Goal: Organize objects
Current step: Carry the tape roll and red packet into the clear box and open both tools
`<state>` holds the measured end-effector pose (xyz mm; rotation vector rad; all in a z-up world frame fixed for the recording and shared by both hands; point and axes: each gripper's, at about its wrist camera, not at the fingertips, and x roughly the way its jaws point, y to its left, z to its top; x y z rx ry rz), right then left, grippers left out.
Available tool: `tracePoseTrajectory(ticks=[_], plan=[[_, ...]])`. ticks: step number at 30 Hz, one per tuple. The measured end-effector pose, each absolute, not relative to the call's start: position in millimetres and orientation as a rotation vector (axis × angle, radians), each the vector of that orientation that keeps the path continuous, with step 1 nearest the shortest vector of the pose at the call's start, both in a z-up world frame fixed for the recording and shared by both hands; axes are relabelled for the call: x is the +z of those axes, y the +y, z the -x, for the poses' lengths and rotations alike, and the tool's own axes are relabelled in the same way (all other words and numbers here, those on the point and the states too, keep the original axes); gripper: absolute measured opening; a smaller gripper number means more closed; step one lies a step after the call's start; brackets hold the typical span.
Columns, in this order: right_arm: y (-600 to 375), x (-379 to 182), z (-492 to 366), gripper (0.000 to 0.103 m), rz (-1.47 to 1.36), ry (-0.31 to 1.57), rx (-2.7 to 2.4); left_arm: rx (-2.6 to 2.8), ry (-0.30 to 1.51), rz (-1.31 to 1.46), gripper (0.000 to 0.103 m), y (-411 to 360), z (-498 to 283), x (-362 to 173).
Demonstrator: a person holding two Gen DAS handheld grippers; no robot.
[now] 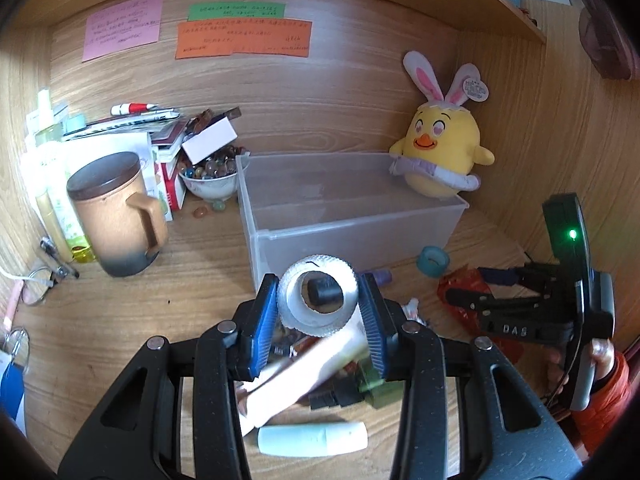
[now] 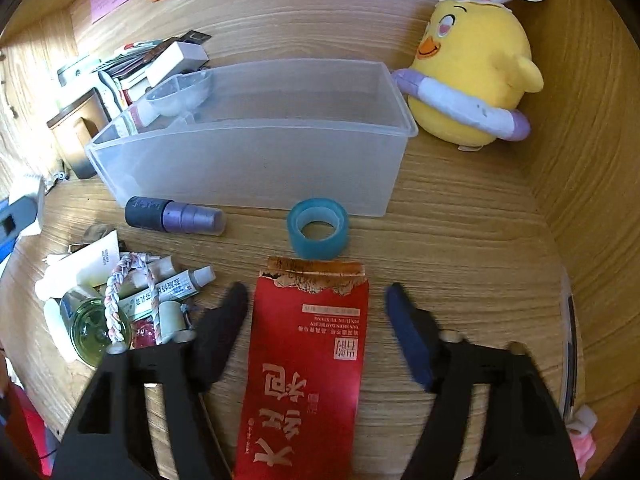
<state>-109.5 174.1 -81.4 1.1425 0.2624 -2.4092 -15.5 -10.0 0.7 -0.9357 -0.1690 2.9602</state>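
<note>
Plainly, the weak spot was the left gripper's (image 1: 319, 300) hold on the white roll of tape (image 1: 318, 295): the blue pads (image 1: 262, 312) pinched it only across its ribbed rim, and a round roll held that way could have twisted out and dropped back into the pile of tubes (image 1: 308, 368) beneath it before reaching the clear plastic box (image 1: 400, 216) just beyond. The roll sat clamped between the two pads, lifted off the desk (image 1: 192, 292), with the box empty as far as could be seen. The right gripper (image 2: 316, 296) stood with its fingers well apart either side of the red packet (image 2: 308, 360), touching neither edge; closing on so flat and thin a thing risked sliding over it or crumpling it. The blue tape ring (image 2: 318, 228) lay just past the packet's torn end, near the front of the box.
</note>
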Motion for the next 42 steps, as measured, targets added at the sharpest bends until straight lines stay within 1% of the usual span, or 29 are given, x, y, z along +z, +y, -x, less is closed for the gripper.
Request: tracePoseTrajectory(ticks=[7,18,21,26,32,42], plan=[[185,-66,100,0.054,-1.061,0.251,-2.448,2.967,-0.158,0.923,0.04,-11,33,11],[196,-1,105,0.053,-0.824,0.098,-2.532,2.994,-0.161,0.894,0.04,-8,65,25],[189,13,113,0.053,-0.768,0.084,-2.541,2.994,-0.158,0.899,0.04,-8,72,27],[174,30,128,0.053,-0.712,0.099,-2.533,3.004,-0.131,0.919,0.04,-10,86,30],[148,36,157,0.053,-0.727,0.129,-2.508,3.001,-0.119,0.977,0.04,-16,107,27],[104,31,196,0.053,-0.775,0.312,-2.485,2.963,-0.079,1.145,0.04,-24,142,7]])
